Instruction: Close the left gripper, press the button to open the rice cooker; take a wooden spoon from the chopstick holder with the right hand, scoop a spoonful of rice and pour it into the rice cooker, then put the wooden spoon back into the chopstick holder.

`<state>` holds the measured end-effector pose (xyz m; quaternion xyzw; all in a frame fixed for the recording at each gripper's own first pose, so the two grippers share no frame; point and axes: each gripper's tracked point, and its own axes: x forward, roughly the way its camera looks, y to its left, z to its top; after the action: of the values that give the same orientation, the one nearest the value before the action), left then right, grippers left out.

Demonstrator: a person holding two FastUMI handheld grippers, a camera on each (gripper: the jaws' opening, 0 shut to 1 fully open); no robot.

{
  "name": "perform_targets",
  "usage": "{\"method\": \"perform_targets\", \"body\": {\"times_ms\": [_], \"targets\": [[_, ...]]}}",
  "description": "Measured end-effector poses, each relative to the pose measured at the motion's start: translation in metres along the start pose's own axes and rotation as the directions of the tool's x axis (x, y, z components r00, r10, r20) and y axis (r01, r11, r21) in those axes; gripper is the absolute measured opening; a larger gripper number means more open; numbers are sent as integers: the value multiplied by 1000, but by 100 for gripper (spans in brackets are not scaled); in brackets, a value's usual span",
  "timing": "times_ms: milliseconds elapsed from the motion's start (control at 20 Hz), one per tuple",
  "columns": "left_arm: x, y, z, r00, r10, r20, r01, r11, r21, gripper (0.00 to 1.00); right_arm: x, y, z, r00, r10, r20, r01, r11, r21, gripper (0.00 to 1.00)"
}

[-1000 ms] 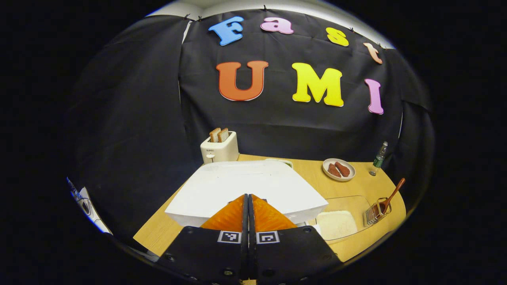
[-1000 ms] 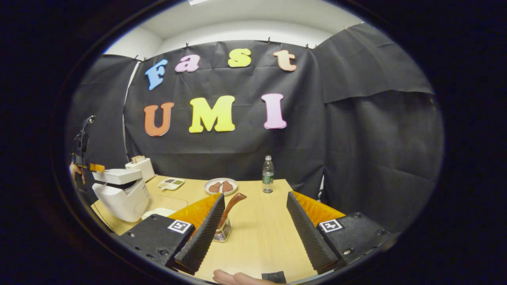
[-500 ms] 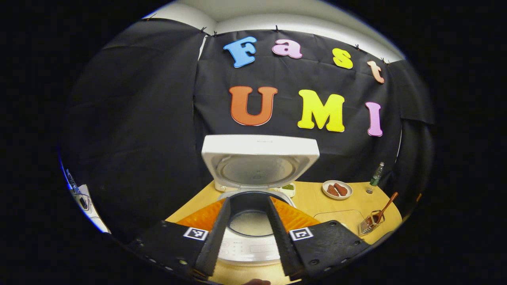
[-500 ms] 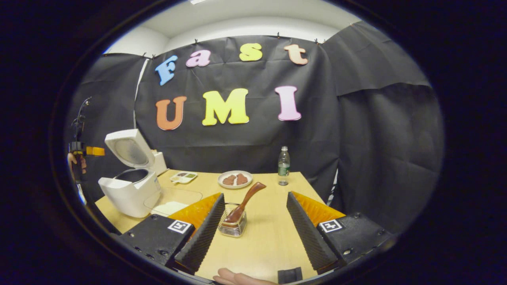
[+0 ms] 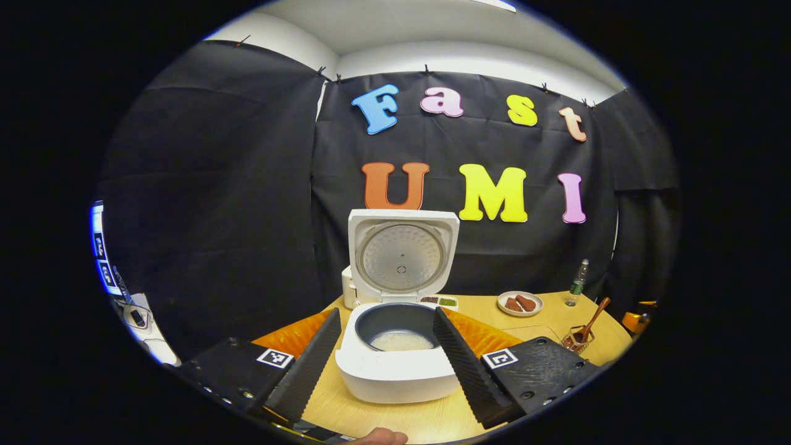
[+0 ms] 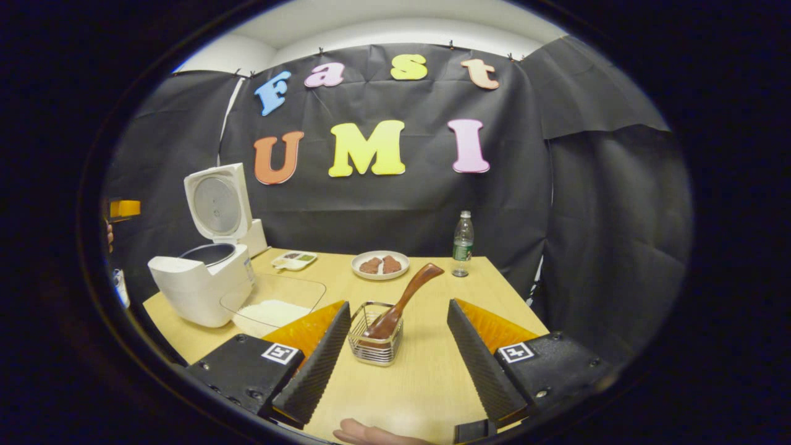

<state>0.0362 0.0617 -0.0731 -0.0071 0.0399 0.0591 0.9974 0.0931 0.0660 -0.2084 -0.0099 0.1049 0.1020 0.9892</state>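
Left gripper point(image 5: 384, 364) fingers released, spread either side of the rice cooker point(image 5: 398, 358), not touching it; lid upright, rice visible in the pot. Right gripper point(image 6: 395, 358) fingers released, chopstick holder point(image 6: 376, 342) between them on the worktop point(image 6: 426, 377), wooden spoon point(image 6: 405, 300) leaning inside. Right gripper view adds the rice tray point(image 6: 272, 306) beside the cooker. No legible labels.

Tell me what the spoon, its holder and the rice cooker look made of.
Spoon: wood, reddish-brown with a smooth sheen. Holder: bare metal wire, shiny, with see-through gaps. Rice cooker: probably white plastic, smooth and matte; its inner pot looks like dark coated metal.
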Motion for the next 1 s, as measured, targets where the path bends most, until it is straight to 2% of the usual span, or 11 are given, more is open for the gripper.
{"method": "perform_targets", "body": {"times_ms": [350, 500, 600, 700, 900, 950, 1000], "targets": [[-48, 4, -15, 1000, -11, 23, 10, 999, 47, 95, 68, -4, -14, 997, -45, -66, 51, 994, 92, 100], [-63, 10, -21, 999, -5, 42, 3, 998, 55, 95, 100, -15, -16, 993, -86, -80, 96, 985, 140, 100], [-71, 17, -29, 999, 8, 39, -11, 998, 69, 95, 120, -9, -17, 994, -51, -99, 71, 974, 213, 100], [-81, 22, -32, 999, 22, 46, -25, 997, 75, 96, 133, -12, -21, 992, -52, -118, 83, 957, 277, 95], [-100, 27, -37, 998, 9, 67, -10, 1000, 28, 95, 156, -2, -36, 987, -20, -159, 76, 931, 358, 90], [-103, 30, -40, 998, 10, 65, -10, 1000, 11, 95, 160, -3, -40, 985, -24, -169, 86, 925, 369, 82], [-105, 32, -42, 998, 12, 63, -12, 1000, -2, 96, 165, -1, -42, 985, -19, -173, 85, 921, 381, 86]]}}
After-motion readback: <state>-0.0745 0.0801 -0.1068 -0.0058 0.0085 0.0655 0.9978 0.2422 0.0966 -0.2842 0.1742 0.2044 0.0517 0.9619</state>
